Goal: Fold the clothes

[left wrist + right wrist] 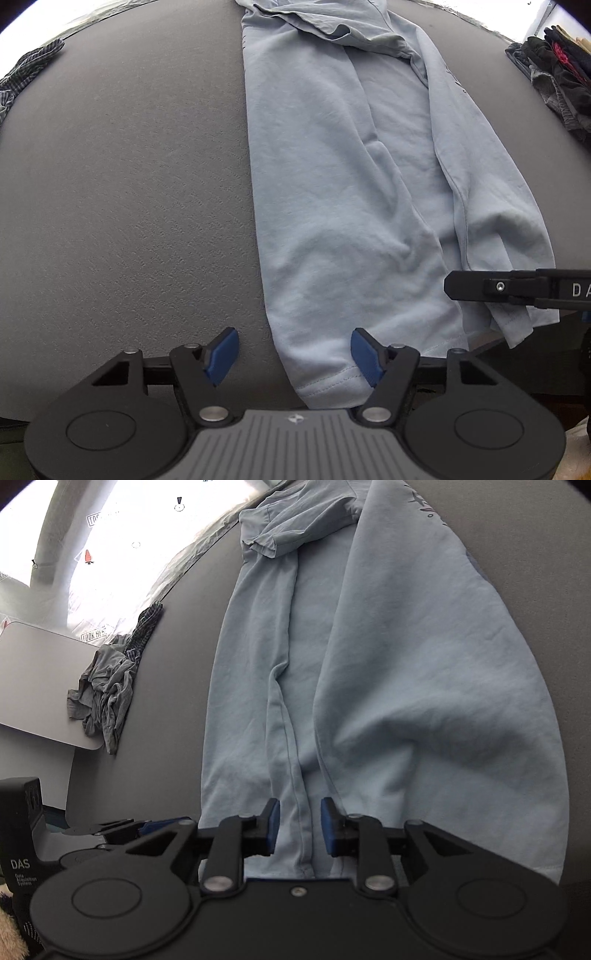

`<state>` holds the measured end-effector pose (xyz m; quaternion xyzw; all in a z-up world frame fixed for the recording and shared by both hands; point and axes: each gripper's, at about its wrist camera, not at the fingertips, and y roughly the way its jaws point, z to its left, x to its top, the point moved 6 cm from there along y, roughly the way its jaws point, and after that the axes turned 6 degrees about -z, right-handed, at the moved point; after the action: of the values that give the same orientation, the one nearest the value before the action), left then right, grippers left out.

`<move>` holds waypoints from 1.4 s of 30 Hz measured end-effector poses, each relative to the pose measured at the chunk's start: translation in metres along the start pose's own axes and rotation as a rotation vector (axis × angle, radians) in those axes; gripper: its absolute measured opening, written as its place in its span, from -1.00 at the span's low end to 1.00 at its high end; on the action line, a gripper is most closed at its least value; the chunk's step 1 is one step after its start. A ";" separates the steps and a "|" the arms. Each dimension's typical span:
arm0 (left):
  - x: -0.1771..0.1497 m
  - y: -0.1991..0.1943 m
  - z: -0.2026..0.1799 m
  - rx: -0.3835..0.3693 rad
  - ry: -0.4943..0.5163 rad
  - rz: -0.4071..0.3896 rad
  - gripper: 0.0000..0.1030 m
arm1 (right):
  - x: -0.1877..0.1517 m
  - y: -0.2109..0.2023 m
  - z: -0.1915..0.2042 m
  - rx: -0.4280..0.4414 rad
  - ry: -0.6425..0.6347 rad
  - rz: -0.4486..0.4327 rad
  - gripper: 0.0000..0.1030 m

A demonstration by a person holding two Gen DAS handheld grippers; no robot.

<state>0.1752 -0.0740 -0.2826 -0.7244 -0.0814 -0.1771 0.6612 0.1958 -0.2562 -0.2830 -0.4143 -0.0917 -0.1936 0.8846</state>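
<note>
A light blue T-shirt (351, 184) lies lengthwise on the grey table (129, 184), both long sides folded in over its middle. My left gripper (293, 356) is open over the shirt's near hem; the left hem corner lies between its blue pads (365, 356), which do not press it. The right gripper (517, 290) reaches in from the right over the hem's other corner. In the right wrist view, the shirt (406, 664) runs away from me and my right gripper (300, 827) stands narrowly open astride a raised fold, pads (271, 827) apart from the cloth.
Dark clothes (554, 74) are piled at the table's far right edge. A checked garment (26, 70) and a crumpled grey one (107, 694) lie at the left edge, beside a white board (37, 679). The left gripper's body (110, 830) shows at lower left.
</note>
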 end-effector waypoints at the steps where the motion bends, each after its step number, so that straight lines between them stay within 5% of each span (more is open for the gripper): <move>1: -0.002 -0.001 -0.001 -0.004 0.006 0.000 0.30 | -0.002 0.001 0.001 0.003 0.003 0.004 -0.51; 10: -0.020 -0.004 -0.003 -0.027 0.035 0.053 0.30 | -0.012 -0.010 0.008 0.034 0.004 -0.004 -0.50; 14: -0.003 -0.020 0.013 -0.050 -0.072 -0.026 0.32 | 0.006 -0.031 0.005 0.025 0.004 -0.106 -0.46; 19: 0.033 -0.039 0.023 -0.102 -0.227 -0.159 0.39 | 0.038 -0.050 -0.009 -0.107 -0.024 -0.237 -0.39; 25: 0.071 -0.030 0.026 -0.110 -0.315 -0.190 0.44 | 0.072 -0.055 -0.030 -0.164 -0.015 -0.271 -0.37; 31: 0.110 -0.018 0.021 -0.123 -0.341 -0.203 0.44 | 0.108 -0.052 -0.044 -0.229 -0.053 -0.295 -0.29; 42: 0.237 0.034 0.038 -0.103 -0.275 -0.257 0.34 | 0.168 -0.014 -0.042 -0.437 -0.216 -0.372 -0.04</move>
<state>0.4121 -0.0682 -0.2301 -0.7584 -0.2537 -0.1634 0.5778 0.3425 -0.3409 -0.2461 -0.5892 -0.2157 -0.3221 0.7089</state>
